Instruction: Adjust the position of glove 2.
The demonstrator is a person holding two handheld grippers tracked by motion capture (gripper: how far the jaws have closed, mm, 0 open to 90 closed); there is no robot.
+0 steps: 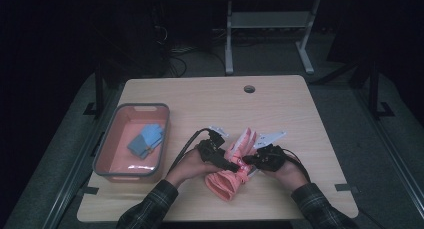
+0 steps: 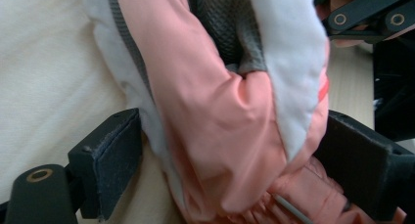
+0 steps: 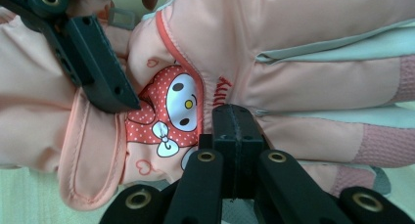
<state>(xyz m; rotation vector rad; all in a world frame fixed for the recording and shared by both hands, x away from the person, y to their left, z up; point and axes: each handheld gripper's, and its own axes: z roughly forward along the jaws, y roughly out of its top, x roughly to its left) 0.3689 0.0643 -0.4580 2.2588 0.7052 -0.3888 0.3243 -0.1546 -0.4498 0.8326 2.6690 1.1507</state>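
A pink glove [image 1: 235, 164] lies on the near middle of the wooden table [image 1: 280, 104], its fingers pointing away from the person and its cuff toward the near edge. Both hands come in from the bottom of the high view, in plaid sleeves [image 1: 150, 209], and work on the glove from either side.

The left gripper [image 1: 225, 161] sits at the glove's left side. In the left gripper view its jaws stand wide apart with a bunched fold of the glove [image 2: 230, 136] between them; the fabric presses against the right pad, and the left pad looks just short of it, so the jaws are not closed on it.

The right gripper [image 1: 250, 161] is at the glove's right side. In the right gripper view its jaws are pressed together, pad to pad, over the glove [image 3: 274, 62] beside a red dotted patch with a white cartoon face [image 3: 171, 111]; whether any fabric is pinched between them I cannot tell. The left gripper's [image 3: 112, 101] black jaw reaches onto the glove's cuff at the upper left of that view.

At the table's left edge stands a grey-rimmed pink bin [image 1: 112, 139] holding a blue glove [image 1: 146, 140], well apart from the pink one
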